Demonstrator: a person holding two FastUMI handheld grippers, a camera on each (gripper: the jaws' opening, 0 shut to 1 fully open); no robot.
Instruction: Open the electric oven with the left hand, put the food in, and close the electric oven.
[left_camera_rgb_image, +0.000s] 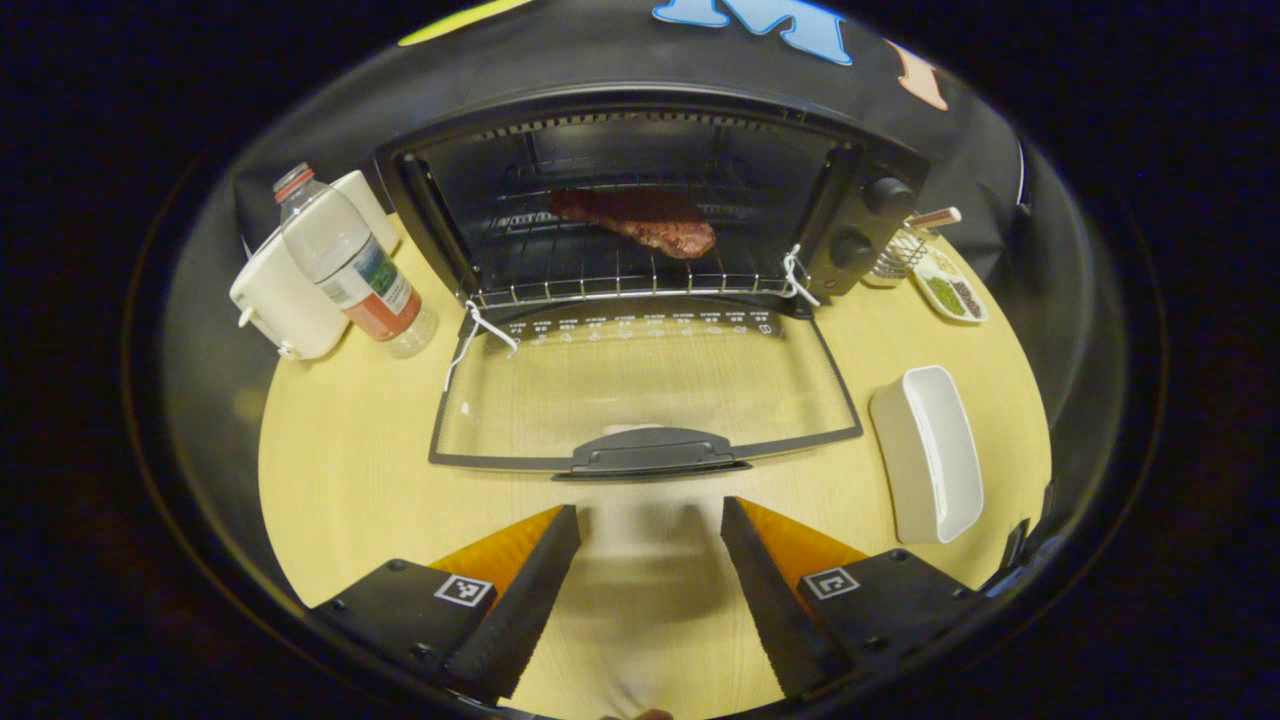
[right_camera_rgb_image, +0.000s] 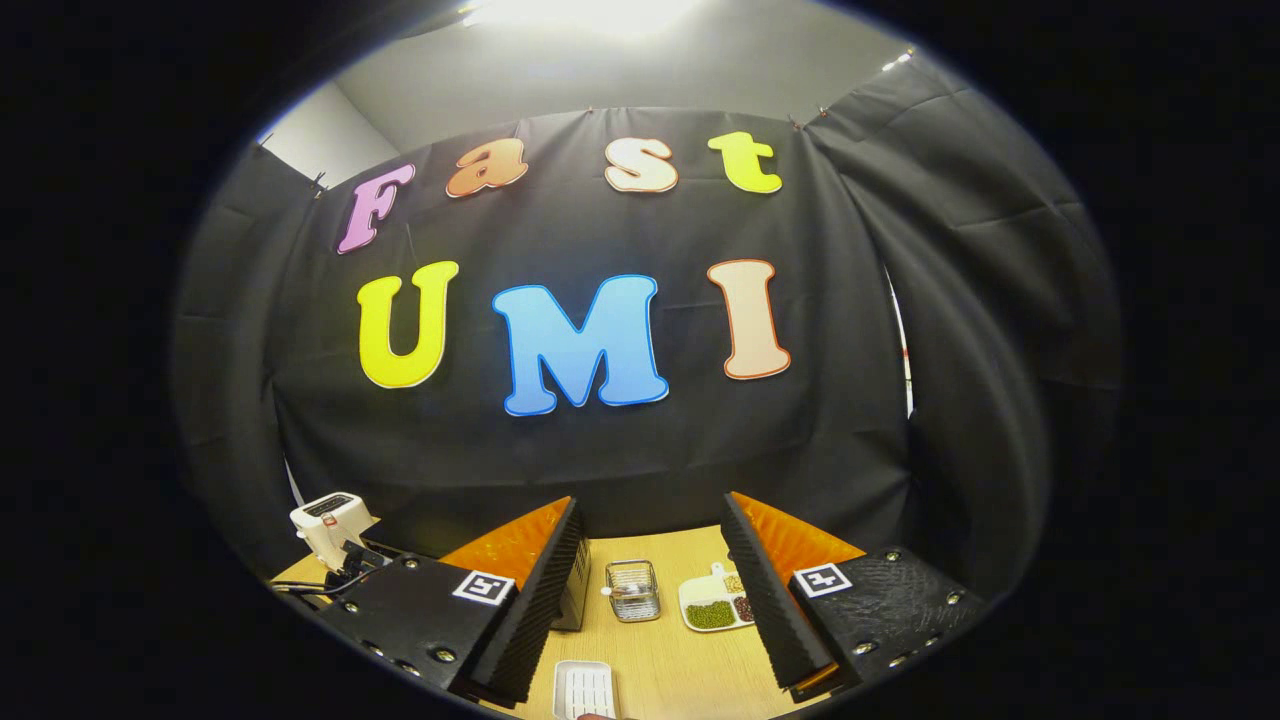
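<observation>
**Left gripper view: oven open, food in, door left to close**

Left gripper view shows the oven (left_camera_rgb_image: 640, 190) w/ its glass door (left_camera_rgb_image: 640, 385) dropped flat on the table (left_camera_rgb_image: 340, 480). Meat (left_camera_rgb_image: 640, 220) lies on the rack inside. Left gripper (left_camera_rgb_image: 650, 590) hangs wide open, empty, just short of the door handle (left_camera_rgb_image: 650, 453). Right gripper (right_camera_rgb_image: 650, 600), also spread wide & empty, points at the booth wall. Step in hand looks like closing: next move likely needs fingers under the handle, lifting the door up.

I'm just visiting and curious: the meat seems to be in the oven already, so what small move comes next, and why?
Probably move the open left gripper forward to the door handle and lift it: the meat lies on the rack and the door lies flat open.
</observation>
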